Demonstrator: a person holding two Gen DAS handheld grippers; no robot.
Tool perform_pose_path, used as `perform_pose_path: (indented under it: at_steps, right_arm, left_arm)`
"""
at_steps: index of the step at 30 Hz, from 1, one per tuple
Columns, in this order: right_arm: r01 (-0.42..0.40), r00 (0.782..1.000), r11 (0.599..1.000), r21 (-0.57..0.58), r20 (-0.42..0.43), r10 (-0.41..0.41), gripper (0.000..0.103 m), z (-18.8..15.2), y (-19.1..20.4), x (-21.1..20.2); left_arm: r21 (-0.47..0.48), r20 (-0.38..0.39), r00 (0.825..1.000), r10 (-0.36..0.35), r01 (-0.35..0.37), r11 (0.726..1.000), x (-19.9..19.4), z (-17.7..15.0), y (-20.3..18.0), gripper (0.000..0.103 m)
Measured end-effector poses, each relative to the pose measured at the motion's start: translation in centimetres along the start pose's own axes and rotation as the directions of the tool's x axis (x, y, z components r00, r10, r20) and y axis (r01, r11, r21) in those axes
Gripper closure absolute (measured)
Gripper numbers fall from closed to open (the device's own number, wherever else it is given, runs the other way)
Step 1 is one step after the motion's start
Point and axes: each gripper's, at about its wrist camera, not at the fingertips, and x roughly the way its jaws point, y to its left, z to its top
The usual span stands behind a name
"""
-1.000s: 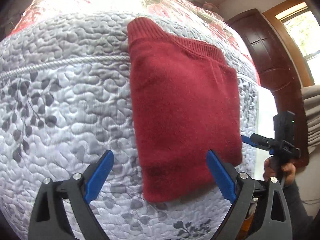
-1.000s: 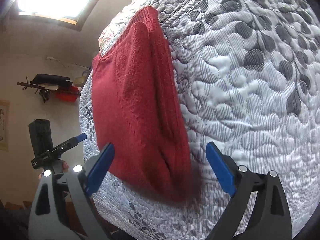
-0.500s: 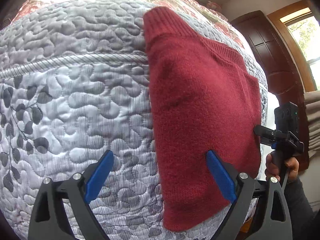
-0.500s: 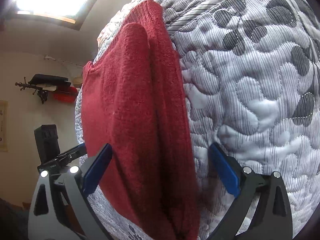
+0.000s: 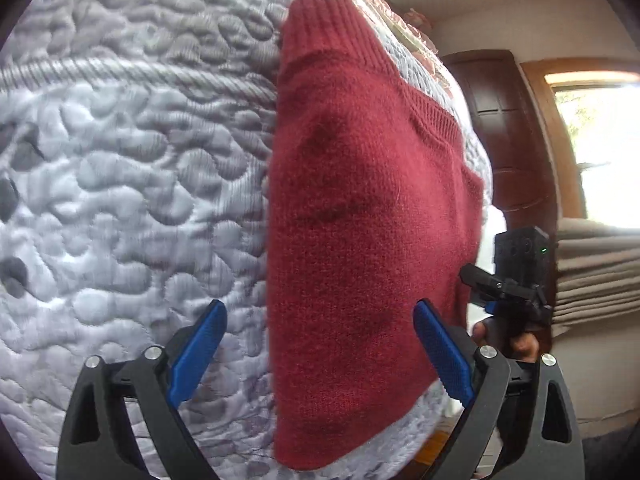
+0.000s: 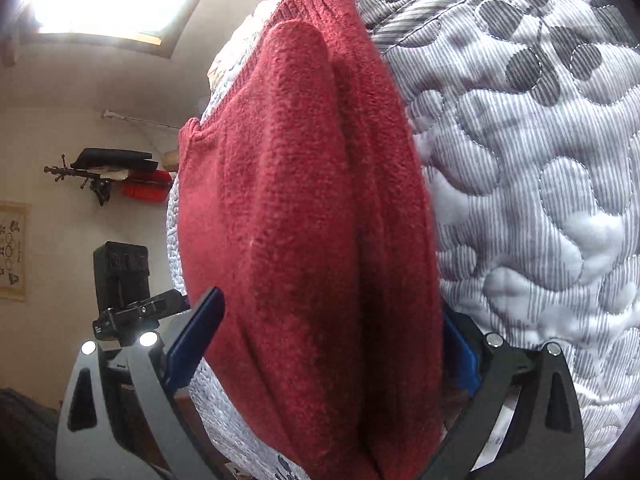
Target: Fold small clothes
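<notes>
A dark red knit sweater (image 5: 360,216) lies folded on a grey-and-white quilted bedspread (image 5: 120,184). My left gripper (image 5: 320,354) is open, and the sweater's near left edge sits between its blue pads. In the right wrist view the sweater (image 6: 304,220) shows a lengthwise fold, with its ribbed hem at the far end. My right gripper (image 6: 328,344) is open around the near corner, and its right pad (image 6: 460,356) is partly hidden behind the cloth. Each gripper shows in the other's view: the right gripper (image 5: 480,280), held by a hand, and the left gripper (image 6: 160,304).
The bedspread (image 6: 540,200) drops away at its edge just beyond the sweater. Past it stand a dark wooden door (image 5: 508,128), a bright window (image 5: 600,152) and stacked beige cloth (image 5: 592,272). A wall rack with dark items (image 6: 108,168) hangs on the other side.
Both grippers have moved in close to the sweater. Its near edges now lie between the open fingers of each. The sweater itself has not shifted.
</notes>
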Motion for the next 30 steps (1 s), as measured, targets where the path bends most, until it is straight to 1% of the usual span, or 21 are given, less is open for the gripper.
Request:
perform_pose_path:
  at_steps: [1, 3, 6, 7, 8, 9, 10, 11, 12, 13, 15, 18, 22, 25, 30]
  right_arm:
    - [-0.007, 1.0, 1.0, -0.005, -0.003, 0.007, 0.006, 0.0, -0.1, 0.0]
    - [-0.029, 0.999, 1.0, -0.013, -0.018, 0.028, 0.006, 0.0, 0.0, 0.5]
    - [-0.031, 0.999, 0.999, -0.032, -0.022, 0.03, 0.006, 0.2, 0.2, 1.1]
    - [-0.03, 0.999, 0.999, -0.03, -0.019, 0.03, 0.006, 0.3, 0.1, 1.2]
    - [-0.028, 0.999, 0.999, -0.025, -0.015, 0.028, 0.007, 0.2, 0.3, 1.3]
    - [-0.029, 1.0, 0.999, -0.023, -0.012, 0.028, 0.02, 0.2, 0.4, 1.3]
    - [-0.017, 1.0, 1.0, -0.024, -0.018, 0.017, 0.037, 0.0, 0.3, 1.3]
    - [-0.012, 1.0, 1.0, -0.024, -0.016, 0.012, 0.047, 0.1, 0.3, 1.2]
    - [-0.016, 1.0, 1.0, -0.022, -0.007, 0.016, 0.052, 0.1, 0.4, 1.1]
    - [-0.015, 1.0, 1.0, -0.025, 0.001, 0.015, 0.055, 0.0, 0.5, 1.0]
    - [-0.001, 1.0, 0.999, -0.041, 0.018, 0.002, 0.058, -0.3, 1.0, 0.7]
    - [0.019, 0.999, 0.998, -0.058, 0.043, -0.016, 0.061, -0.8, 2.2, 0.4]
    - [0.029, 0.998, 0.994, -0.108, 0.067, -0.022, 0.063, -1.6, 5.1, 0.3]
    - [0.007, 0.997, 0.99, -0.142, 0.075, 0.003, 0.063, -2.4, 7.7, 0.7]
    - [-0.074, 0.996, 0.981, -0.178, 0.04, 0.082, 0.063, -4.5, 12.2, 3.6]
  left_arm:
    - [-0.039, -0.01, 0.998, -0.054, 0.054, 0.998, 0.4, 0.0, 0.6, 0.009]
    - [-0.068, -0.006, 0.993, -0.116, 0.115, 0.991, 1.0, 0.1, 1.2, 0.009]
    - [-0.08, -0.014, 0.988, -0.153, 0.151, 0.985, 2.5, 0.1, 1.5, 0.009]
    - [-0.088, -0.02, 0.985, -0.171, 0.169, 0.982, 3.0, 0.1, 1.5, 0.01]
    - [-0.095, -0.009, 0.987, -0.162, 0.16, 0.983, 3.2, 0.1, 1.6, 0.011]
    - [-0.096, 0.005, 0.988, -0.153, 0.153, 0.984, 3.3, 0.1, 1.6, 0.02]
    - [-0.092, 0.007, 0.99, -0.143, 0.143, 0.985, 3.4, 0.2, 1.4, 0.038]
    - [-0.093, 0.004, 0.992, -0.124, 0.124, 0.988, 3.3, 0.2, 1.3, 0.04]
    - [-0.099, 0.0, 0.993, -0.117, 0.117, 0.988, 3.3, 0.2, 1.2, 0.045]
    - [-0.106, -0.005, 0.993, -0.116, 0.114, 0.988, 3.2, 0.0, 1.0, 0.048]
    - [-0.104, -0.012, 0.994, -0.105, 0.103, 0.989, 2.8, 0.3, 1.0, 0.053]
    - [-0.063, -0.006, 0.998, -0.065, 0.065, 0.996, 1.7, 0.3, 0.1, 0.06]
    - [-0.004, 0.02, 1.0, -0.003, 0.003, 1.0, -0.5, 0.3, -1.8, 0.063]
    - [0.034, 0.051, 0.998, 0.027, -0.029, 0.999, -3.2, -0.4, -2.5, 0.063]
    - [0.04, 0.115, 0.99, 0.079, -0.084, 0.996, -9.5, -2.9, -1.0, 0.063]
